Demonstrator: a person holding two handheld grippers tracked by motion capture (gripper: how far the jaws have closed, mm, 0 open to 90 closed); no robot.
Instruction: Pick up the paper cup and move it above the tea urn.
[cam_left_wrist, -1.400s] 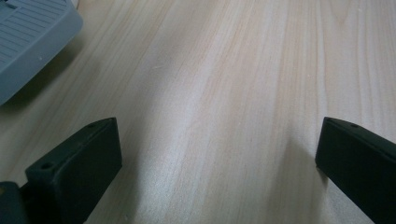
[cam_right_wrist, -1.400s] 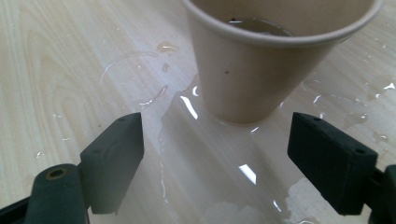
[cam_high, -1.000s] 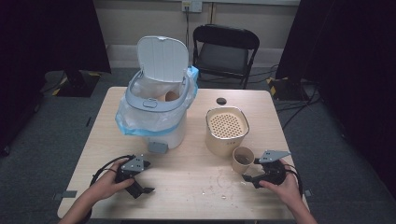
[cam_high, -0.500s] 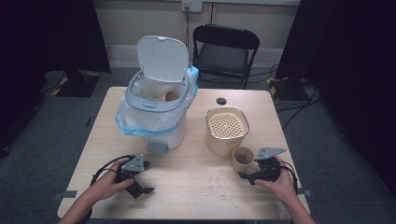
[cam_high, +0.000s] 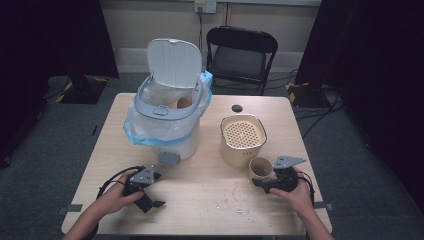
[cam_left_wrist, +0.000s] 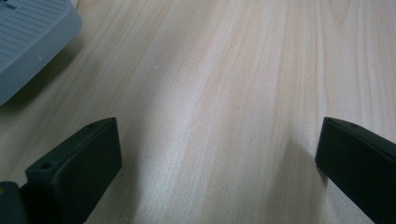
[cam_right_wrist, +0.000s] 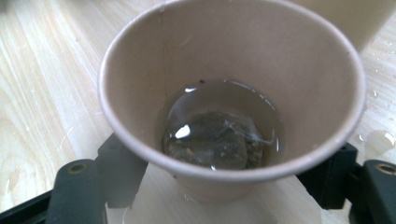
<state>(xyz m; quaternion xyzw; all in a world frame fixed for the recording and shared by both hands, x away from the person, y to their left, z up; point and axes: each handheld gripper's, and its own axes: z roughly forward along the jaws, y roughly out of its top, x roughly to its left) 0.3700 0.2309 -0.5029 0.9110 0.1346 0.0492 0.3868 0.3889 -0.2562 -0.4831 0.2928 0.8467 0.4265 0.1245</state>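
A brown paper cup (cam_high: 260, 167) stands on the table right of centre. In the right gripper view the cup (cam_right_wrist: 233, 74) holds a little clear liquid over a soaked tea bag (cam_right_wrist: 210, 142). My right gripper (cam_high: 263, 176) lies on the table with the cup's base between its jaws (cam_right_wrist: 224, 189). The jaws have just been closing, and a slim gap still shows beside the left one, so it is open. My left gripper (cam_high: 157, 190) rests at the front left, open wide over bare wood (cam_left_wrist: 217, 163), holding nothing.
A white pedal bin (cam_high: 165, 125) with a blue liner and raised lid stands centre-left, its grey pedal (cam_left_wrist: 28, 42) near my left gripper. A beige pot with a perforated lid (cam_high: 242, 137) stands just behind the cup. Water drops (cam_high: 235, 197) dot the table's front; a chair (cam_high: 240, 55) stands behind.
My right gripper has edged left toward the cup and its jaws have drawn in around the cup's base. The left hand and gripper have kept still.
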